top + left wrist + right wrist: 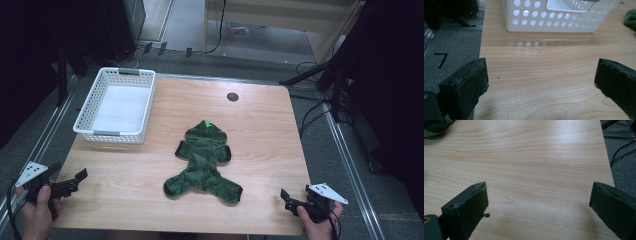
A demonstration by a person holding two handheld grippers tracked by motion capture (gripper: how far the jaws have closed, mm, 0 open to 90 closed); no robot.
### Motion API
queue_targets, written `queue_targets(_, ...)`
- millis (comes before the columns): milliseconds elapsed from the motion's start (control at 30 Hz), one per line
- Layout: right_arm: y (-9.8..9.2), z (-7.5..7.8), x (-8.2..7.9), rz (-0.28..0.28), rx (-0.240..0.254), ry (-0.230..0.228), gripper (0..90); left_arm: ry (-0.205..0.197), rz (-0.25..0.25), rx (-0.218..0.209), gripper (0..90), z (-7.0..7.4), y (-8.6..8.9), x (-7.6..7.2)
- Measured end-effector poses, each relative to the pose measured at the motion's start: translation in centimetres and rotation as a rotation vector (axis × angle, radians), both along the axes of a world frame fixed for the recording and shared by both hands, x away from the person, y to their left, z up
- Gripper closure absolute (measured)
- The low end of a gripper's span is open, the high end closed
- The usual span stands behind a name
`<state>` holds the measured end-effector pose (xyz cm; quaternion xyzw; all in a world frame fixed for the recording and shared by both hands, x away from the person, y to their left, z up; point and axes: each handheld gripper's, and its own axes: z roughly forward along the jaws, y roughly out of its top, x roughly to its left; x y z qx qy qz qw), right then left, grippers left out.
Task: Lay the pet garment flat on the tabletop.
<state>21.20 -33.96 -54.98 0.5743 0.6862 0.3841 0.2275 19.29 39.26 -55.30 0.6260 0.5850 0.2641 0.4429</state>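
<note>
- Grey carpet and dark stands ring one light wooden table (pixel 260 150), with loose cables trailing on the floor at the far right.
- On that table I count one white perforated plastic basket (pixel 116 104) at the far left corner, its inside bare, and one round black grommet (pixel 232 97) near the far edge.
- One dark green fleece pet suit with black cuffs (pixel 204 162) lies flat in the middle of the table, hood end pointing far, with a small bright green tab at the neck; I cannot read anything on it.
- I hold my left gripper (pixel 77 178) over the near left corner, jaws spread wide with nothing between them; in the left gripper view its gap (pixel 541 80) frames bare wood, with the basket's wall beyond.
- I hold my right gripper (pixel 286 198) over the near right corner, jaws likewise spread wide and empty; in the right gripper view (pixel 539 202) bare wood lies between them, and the suit's edge shows at the far left.
- Both grippers are well apart from the suit.
- One black mark like a "7" (pixel 441 59) sits on the carpet left of the table.
</note>
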Motion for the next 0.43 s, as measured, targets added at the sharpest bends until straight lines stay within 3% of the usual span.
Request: queue_targets(433,0.08,0.01,0.01,-0.016,-0.013,0.004,2.1,0.006,-0.005,-0.002,0.0,-0.01,-0.05,0.09)
